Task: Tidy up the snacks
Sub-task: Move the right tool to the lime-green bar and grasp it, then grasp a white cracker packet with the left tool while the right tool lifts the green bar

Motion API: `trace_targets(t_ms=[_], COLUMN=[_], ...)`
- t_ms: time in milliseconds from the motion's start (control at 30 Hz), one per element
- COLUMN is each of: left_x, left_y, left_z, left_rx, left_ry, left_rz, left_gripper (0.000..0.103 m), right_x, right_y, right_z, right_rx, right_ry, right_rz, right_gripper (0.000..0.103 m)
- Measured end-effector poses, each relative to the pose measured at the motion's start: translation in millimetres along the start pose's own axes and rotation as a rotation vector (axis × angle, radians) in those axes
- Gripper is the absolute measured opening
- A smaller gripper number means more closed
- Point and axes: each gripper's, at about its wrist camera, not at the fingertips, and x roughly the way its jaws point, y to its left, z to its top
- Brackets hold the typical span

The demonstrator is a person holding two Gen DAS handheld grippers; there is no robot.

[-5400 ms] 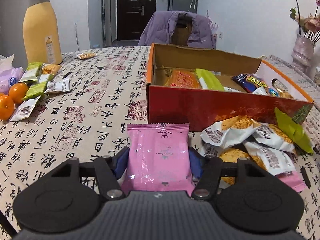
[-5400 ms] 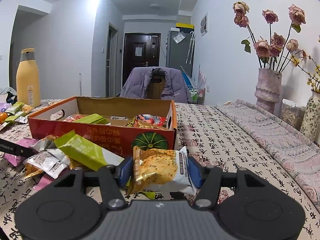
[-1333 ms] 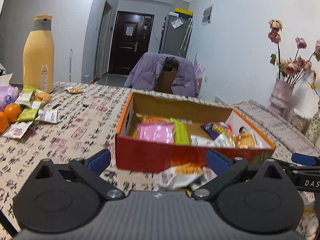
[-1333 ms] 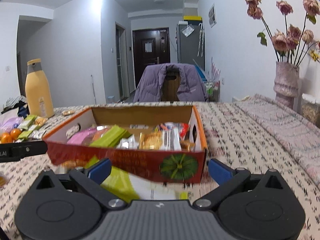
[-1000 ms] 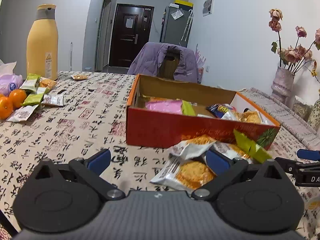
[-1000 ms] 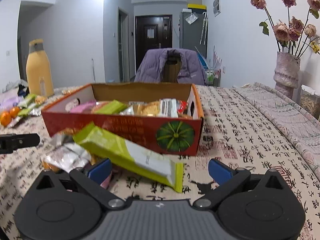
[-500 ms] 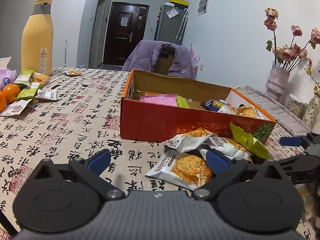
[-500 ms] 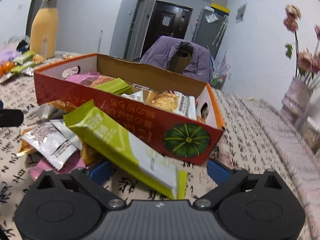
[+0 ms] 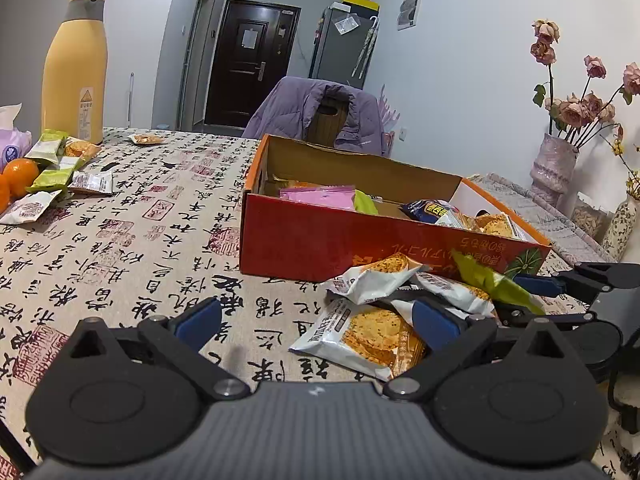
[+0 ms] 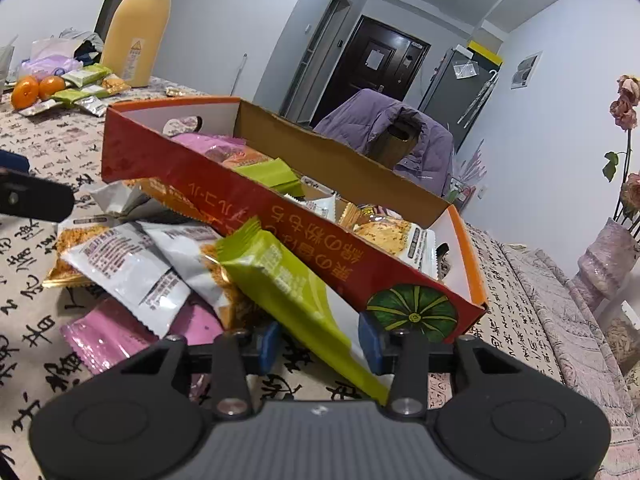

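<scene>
A: Right gripper (image 10: 318, 346)?
B: Jaws flank the green packet (image 10: 288, 284) leaning on the box (image 10: 280, 216); gripped? Cannot tell.
A: Left gripper (image 9: 316, 322)?
B: Jaws wide, empty, around the biscuit packet (image 9: 364, 336) on the counter (image 9: 132, 240), probably next.

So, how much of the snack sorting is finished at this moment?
Partly done. The red box already holds several packets, including a pink one. The right gripper is around the green packet; the left gripper is open by a cracker packet. A pile before the box and the packets near the oranges remain.
</scene>
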Motion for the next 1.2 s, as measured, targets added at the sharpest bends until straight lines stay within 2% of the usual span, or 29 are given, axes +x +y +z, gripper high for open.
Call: trace_targets(t_ms=[200,467,633,967,1200], left_x=[0,0,0,6,21], left_y=[0,0,1,-2,-21], left_z=[0,0,0,0,1], left_rx=[-0.001,-0.001,0.0,0.014,0.12], left_ry=[-0.001,-0.002,-0.003,0.033,0.146], left_rz=[0.0,0.002,0.007,0.035,0.036], left_gripper=[0.103,0.103,0.103,0.103,0.103], right_x=[-17,-53,-59,-51,-57], right_y=[-16,-64,-88,-92,-92], right_z=[0,-4,-14,-30,-33], right_rx=[0.085,0.367,0.498,0.553,0.572], right_ry=[-0.061,-0.147,-0.153,-0.143,-0.155], right_rz=[-0.003,0.07,0.129,0.099,0.098], right_gripper=[0.028,0.019,0.017,0.018,0.018])
